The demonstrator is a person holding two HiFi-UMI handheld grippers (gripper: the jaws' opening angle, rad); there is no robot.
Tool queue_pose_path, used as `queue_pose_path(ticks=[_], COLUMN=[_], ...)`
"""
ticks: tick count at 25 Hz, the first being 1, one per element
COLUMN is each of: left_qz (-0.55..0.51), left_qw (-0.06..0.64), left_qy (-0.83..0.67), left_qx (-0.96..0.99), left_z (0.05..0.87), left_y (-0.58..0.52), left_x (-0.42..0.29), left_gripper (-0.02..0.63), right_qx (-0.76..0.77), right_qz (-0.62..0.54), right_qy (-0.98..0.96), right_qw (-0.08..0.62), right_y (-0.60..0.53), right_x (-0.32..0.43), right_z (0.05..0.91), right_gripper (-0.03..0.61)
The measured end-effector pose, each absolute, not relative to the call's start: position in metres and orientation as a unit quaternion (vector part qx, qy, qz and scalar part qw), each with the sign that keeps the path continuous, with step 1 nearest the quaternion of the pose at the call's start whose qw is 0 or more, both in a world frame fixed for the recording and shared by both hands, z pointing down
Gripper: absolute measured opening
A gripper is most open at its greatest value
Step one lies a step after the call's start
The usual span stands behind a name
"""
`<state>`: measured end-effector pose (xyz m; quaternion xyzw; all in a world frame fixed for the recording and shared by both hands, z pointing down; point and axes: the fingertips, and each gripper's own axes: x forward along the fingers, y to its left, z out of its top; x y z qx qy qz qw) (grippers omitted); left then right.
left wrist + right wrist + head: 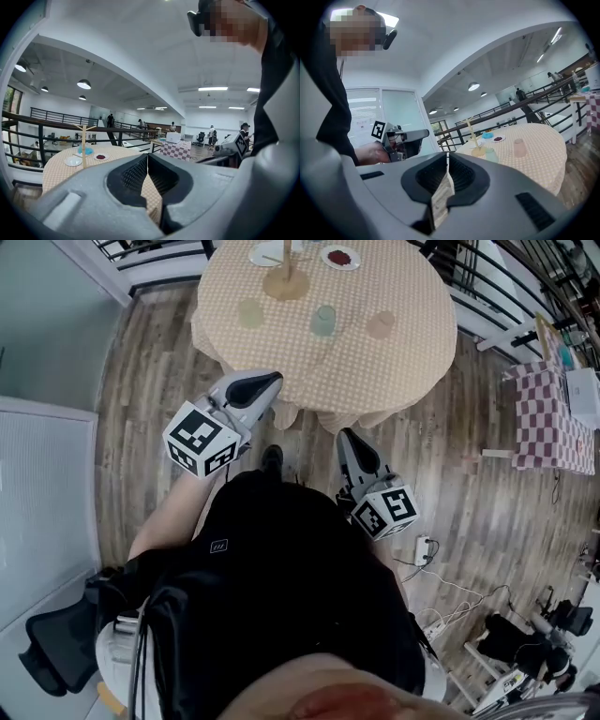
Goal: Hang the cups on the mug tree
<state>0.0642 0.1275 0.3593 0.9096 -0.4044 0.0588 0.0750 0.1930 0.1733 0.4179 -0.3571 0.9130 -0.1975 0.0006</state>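
Note:
A wooden mug tree stands on the round table with its checked cloth, ahead of me. In front of it three cups sit in a row: a yellowish one, a green one and a pink one. Both grippers hang short of the table, over the floor. My left gripper is shut and holds nothing; its jaws meet. My right gripper is also shut and empty. The right gripper view shows the tree, the green cup and the pink cup.
Two small plates and a blue dish lie behind the tree. A small table with a red checked cloth stands at the right. A black office chair is at the lower left, a power strip with cables on the wooden floor.

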Motion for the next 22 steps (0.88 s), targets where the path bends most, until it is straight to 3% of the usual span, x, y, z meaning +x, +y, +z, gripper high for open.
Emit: queue_pose_path(ticks=[10, 22], left_qz=[0.067, 0.093], left_qw=[0.088, 0.094], left_qy=[-0.375, -0.395], left_qx=[0.921, 0.909], left_z=[0.372, 0.388], left_y=[0.047, -0.051], left_x=[0.039, 0.081], left_gripper=[0.008, 0.009], right_qx=[-0.347, -0.309], right_qz=[-0.206, -0.223], right_qy=[0.915, 0.924], right_qw=[-0.019, -0.012], right_y=[0.093, -0.019], right_x=[0.141, 0.179], right_z=[0.420, 0.427], right_gripper=[0.018, 0.018])
